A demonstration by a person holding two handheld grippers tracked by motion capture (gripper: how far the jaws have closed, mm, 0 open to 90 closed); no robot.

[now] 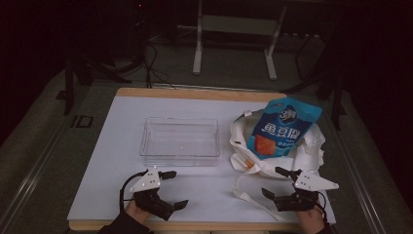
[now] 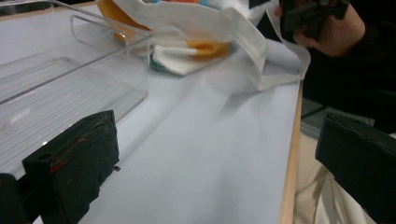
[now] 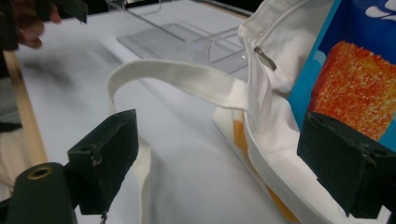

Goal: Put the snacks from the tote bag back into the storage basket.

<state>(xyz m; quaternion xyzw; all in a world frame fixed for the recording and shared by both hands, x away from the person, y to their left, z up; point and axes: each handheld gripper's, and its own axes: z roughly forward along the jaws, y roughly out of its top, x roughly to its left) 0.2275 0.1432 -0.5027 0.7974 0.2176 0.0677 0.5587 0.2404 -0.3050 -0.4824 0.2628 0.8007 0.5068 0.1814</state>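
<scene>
Spanning the frame: white counter. Lying at 3 o'clock: white bag carrying blue pouch. Sitting centre: clear tray. Gaping wide, gripping nothing: left hand-held gripper at 7 o'clock, right hand-held gripper at 5 o'clock.

Dim, dark surroundings; lit white table; near jaws blurred.
</scene>
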